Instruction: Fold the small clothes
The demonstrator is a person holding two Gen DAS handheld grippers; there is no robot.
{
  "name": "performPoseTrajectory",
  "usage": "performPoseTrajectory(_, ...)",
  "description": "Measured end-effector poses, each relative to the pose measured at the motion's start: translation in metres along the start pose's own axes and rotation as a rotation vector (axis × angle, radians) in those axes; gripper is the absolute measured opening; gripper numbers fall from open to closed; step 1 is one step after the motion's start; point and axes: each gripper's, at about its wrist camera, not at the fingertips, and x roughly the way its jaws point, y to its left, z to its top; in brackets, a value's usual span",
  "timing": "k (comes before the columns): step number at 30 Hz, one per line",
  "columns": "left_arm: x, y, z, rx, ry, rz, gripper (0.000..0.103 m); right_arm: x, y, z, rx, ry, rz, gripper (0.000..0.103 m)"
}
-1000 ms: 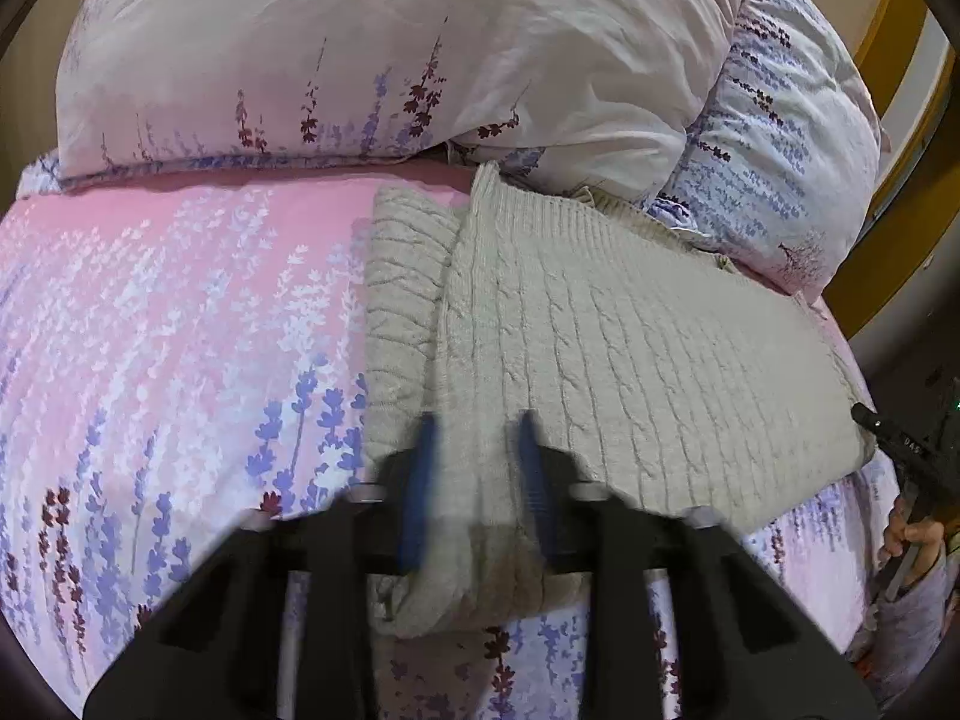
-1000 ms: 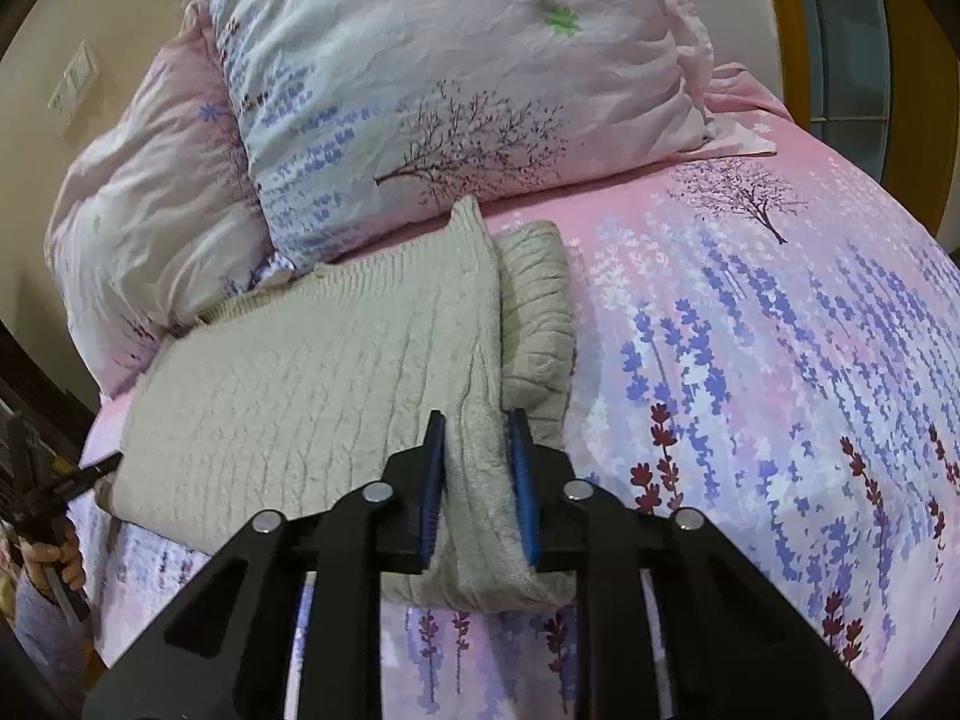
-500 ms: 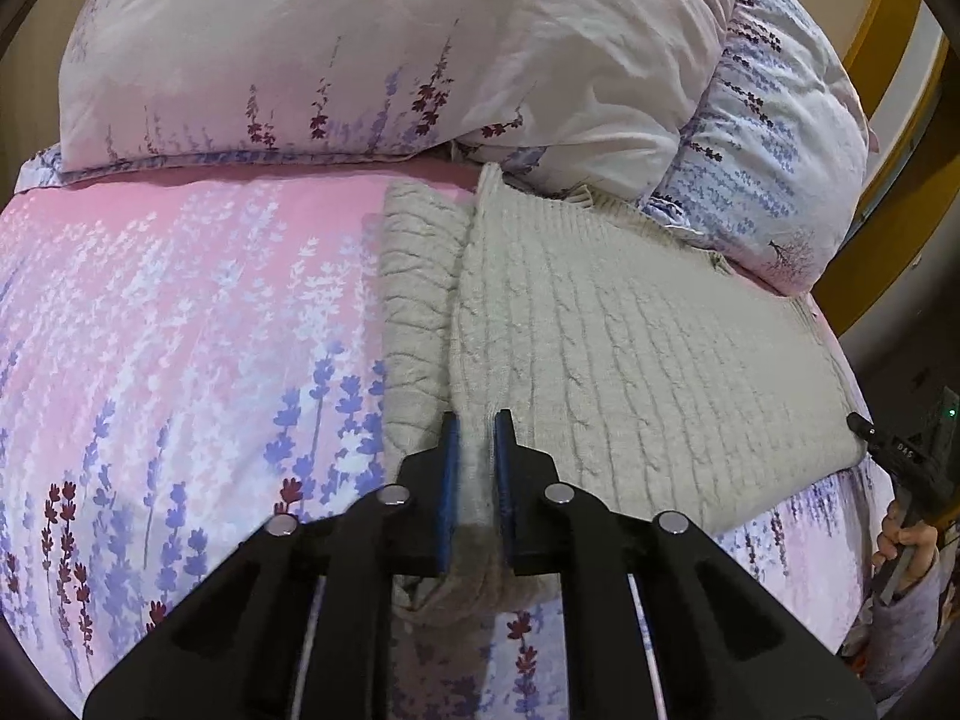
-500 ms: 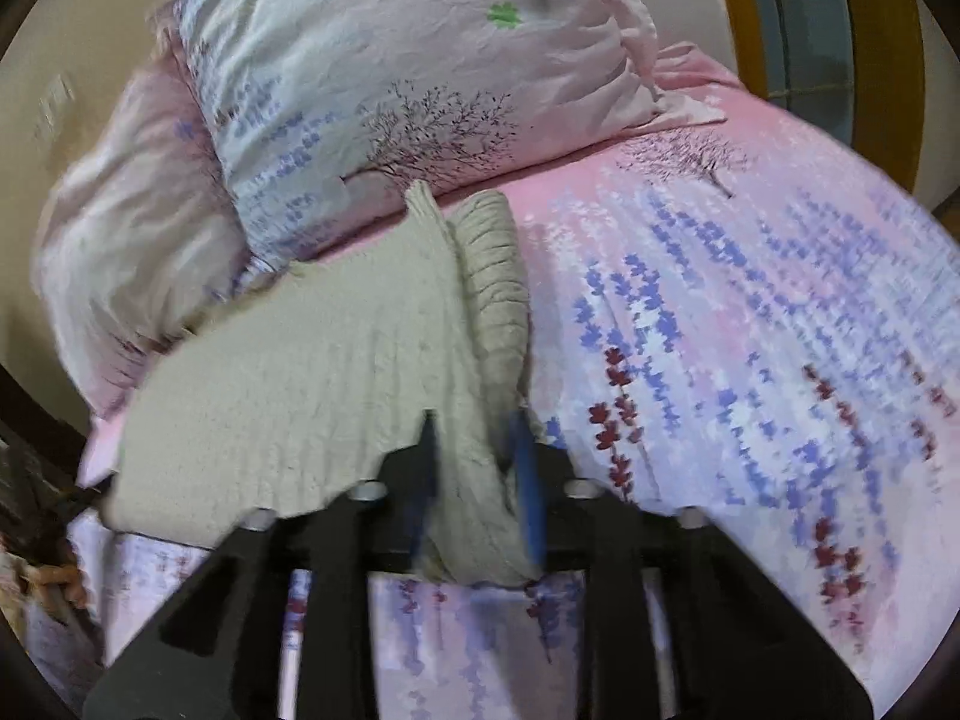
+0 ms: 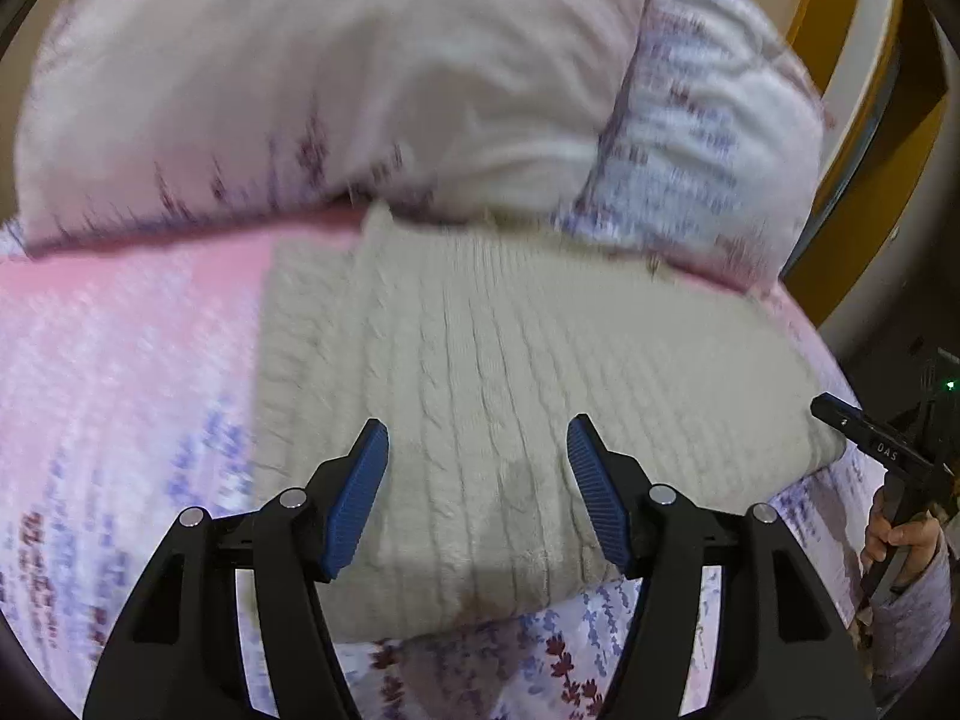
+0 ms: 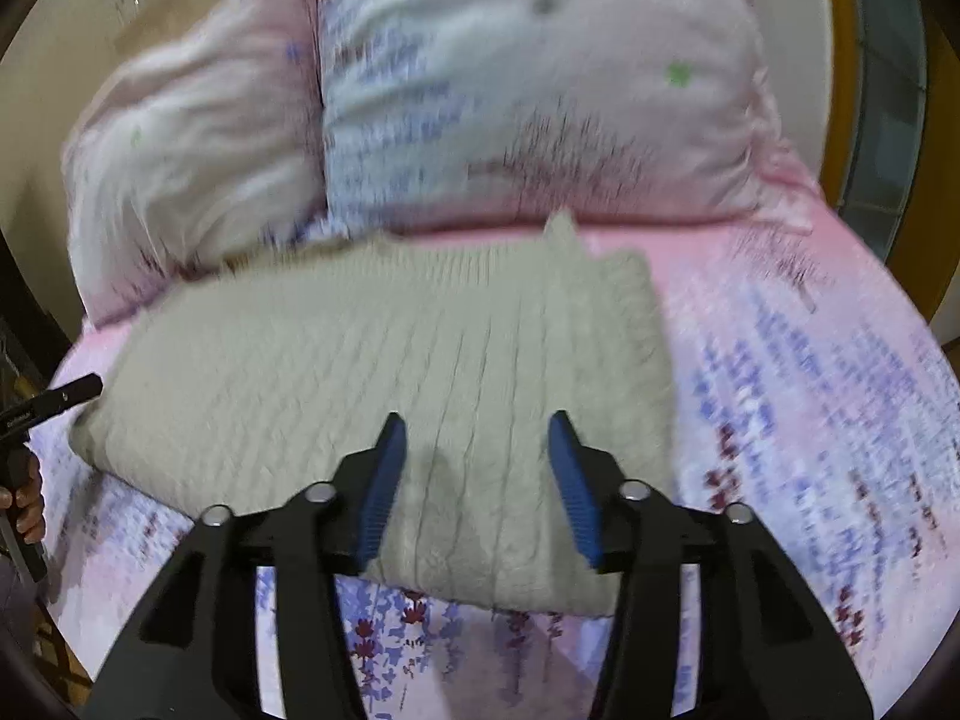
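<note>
Both tools, left tool and right tool, were opening with nothing gripped, jaws poised clear above the folded sweater, which lay flat on the bed against the pillows, evidently released once the fold was laid.
</note>
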Motion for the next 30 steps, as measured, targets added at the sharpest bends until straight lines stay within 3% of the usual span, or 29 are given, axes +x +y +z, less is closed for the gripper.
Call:
performPoseTrajectory(1, 0.006, 0.000, -0.001, -0.005, 0.018, 0.005, 0.064, 0.010, 0.002, -0.003, -0.012, 0.041, -0.015, 0.060)
performPoseTrajectory(6, 0.002, -0.001, -0.005, 0.009, -0.005, 0.004, 0.067, 0.016, 0.022, -0.005, -0.124, 0.056, -0.099, 0.072)
performPoseTrajectory(13, -0.020, 0.047, 0.006, -0.160, -0.079, -0.015, 0.074, 0.014, 0.037, 0.018, -0.090, 0.011, -0.026, 0.091)
performPoseTrajectory(21, -0.002, 0.083, 0.021, -0.274, -0.013, -0.056, 0.076, 0.054, 0.083, 0.036, -0.152, 0.039, -0.036, 0.093)
performPoseTrajectory(30, 0.013, 0.093, 0.025, -0.290, -0.003, 0.002, 0.076, 0.070, 0.095, 0.036, -0.175, 0.046, -0.082, 0.098)
